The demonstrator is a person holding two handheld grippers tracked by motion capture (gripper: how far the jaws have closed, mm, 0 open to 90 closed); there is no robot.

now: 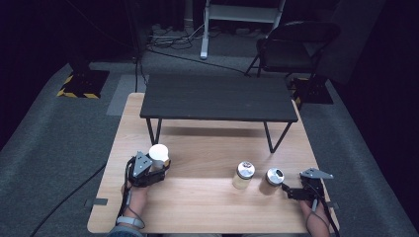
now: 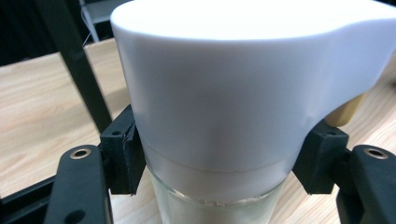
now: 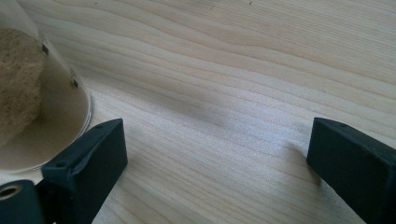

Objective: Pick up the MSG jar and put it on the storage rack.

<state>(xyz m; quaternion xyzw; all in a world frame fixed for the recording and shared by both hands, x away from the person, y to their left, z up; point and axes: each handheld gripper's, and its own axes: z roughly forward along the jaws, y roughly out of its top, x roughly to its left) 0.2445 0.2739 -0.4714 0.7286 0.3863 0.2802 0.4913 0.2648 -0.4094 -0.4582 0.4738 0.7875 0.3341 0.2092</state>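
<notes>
Our left tongs [image 1: 157, 167] have clamped onto the white-capped glass jar [image 1: 158, 156], pads pressed at the base of its cap, near the worktop's [image 1: 207, 207] left edge. That grasp looks done; lifting and placing remain, we judge. Our right tongs [image 1: 285, 189] rest released near the right edge, just beside the brown-filled jar [image 1: 271, 181]. A second silver-lidded jar [image 1: 243, 175] stands untouched.

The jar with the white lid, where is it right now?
In the high view the jar with the white lid stands at the left of the wooden table, clamped in the left gripper, near the black shelf's left leg.
</notes>
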